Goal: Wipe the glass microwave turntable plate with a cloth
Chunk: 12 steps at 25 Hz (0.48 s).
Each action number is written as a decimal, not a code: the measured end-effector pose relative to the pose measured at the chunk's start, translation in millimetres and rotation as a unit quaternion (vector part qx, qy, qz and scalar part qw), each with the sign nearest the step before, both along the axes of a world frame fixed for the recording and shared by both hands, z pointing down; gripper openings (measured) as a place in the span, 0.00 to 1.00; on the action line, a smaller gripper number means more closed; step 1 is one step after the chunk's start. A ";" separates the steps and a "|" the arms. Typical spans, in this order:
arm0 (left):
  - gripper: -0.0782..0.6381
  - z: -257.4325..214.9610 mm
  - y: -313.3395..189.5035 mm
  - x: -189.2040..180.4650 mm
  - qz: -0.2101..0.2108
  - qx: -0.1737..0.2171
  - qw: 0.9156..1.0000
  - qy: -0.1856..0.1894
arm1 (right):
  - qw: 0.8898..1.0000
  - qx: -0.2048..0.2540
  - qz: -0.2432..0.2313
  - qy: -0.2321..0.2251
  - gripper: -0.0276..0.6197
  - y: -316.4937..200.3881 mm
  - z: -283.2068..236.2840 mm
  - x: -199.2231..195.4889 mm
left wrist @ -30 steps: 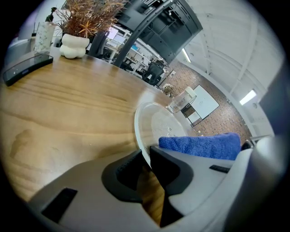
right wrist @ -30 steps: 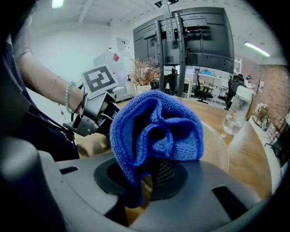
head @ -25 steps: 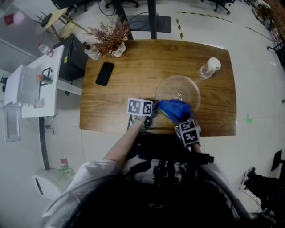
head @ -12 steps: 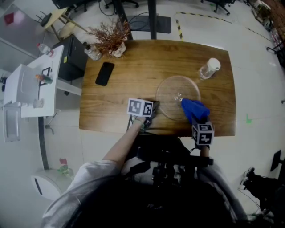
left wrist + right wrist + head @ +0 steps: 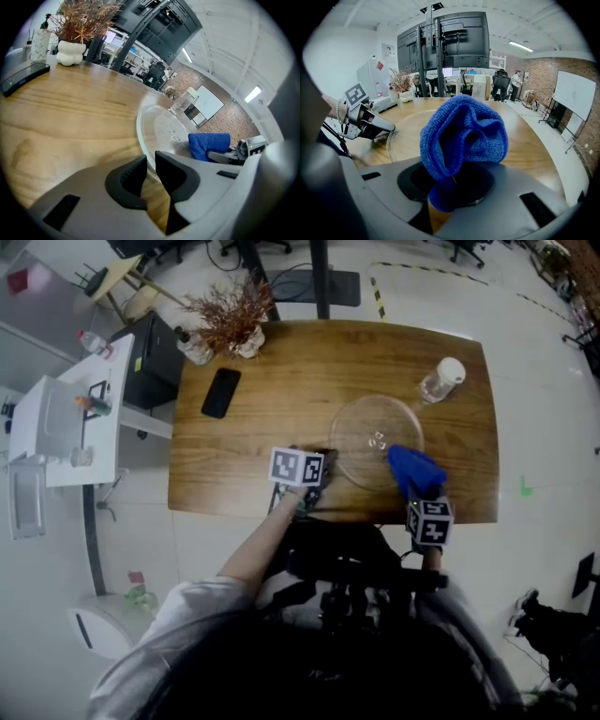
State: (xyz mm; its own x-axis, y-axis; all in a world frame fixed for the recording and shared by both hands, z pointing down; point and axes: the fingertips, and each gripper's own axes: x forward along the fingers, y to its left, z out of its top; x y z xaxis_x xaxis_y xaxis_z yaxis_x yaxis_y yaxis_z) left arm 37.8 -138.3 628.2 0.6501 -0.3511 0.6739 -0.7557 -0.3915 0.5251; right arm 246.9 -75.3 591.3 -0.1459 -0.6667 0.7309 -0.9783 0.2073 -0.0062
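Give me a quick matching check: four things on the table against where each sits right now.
Things:
1. blue cloth
2. glass plate
3. phone
4. bottle

Places:
A. near the dried plant
B. rim between the left hand-held gripper jaws
C. clamped in the right hand-held gripper
D. far right corner of the table

Pairs: 1-C, 2-B, 3-A, 4-D

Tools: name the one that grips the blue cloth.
The right tool, its jaws shut on the bunched blue cloth; the left tool pinches the rim of the glass plate instead.

cloth (image 5: 414, 470) slid right, to plate (image 5: 361, 435) edge
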 end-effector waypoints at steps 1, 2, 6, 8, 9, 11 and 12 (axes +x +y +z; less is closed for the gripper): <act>0.18 -2.3 0.8 0.3 -0.001 0.011 1.000 0.002 | 1.000 0.001 0.004 -0.002 0.19 0.6 0.5 0.6; 0.18 -5.2 1.7 0.8 -0.003 0.025 1.000 0.005 | 1.000 0.002 0.010 -0.005 0.19 1.4 1.2 2.1; 0.18 -19.7 14.1 -0.7 0.006 0.096 0.994 0.043 | 0.998 0.011 0.040 -0.043 0.19 0.8 2.2 3.4; 0.18 -21.6 28.5 -7.0 0.013 0.100 0.993 0.064 | 0.997 0.017 0.051 -0.057 0.19 -0.4 3.9 3.2; 0.18 -21.2 34.4 -12.6 0.009 0.097 0.993 0.071 | 0.996 0.019 0.055 -0.061 0.19 -1.2 5.0 3.4; 0.15 -19.4 40.4 -28.4 -0.014 0.087 0.993 0.074 | 0.996 0.024 0.061 -0.063 0.19 -4.0 5.7 3.9; 0.15 -18.5 41.7 -37.7 -0.028 0.082 0.994 0.072 | 0.996 0.027 0.065 -0.062 0.19 -4.9 4.5 3.8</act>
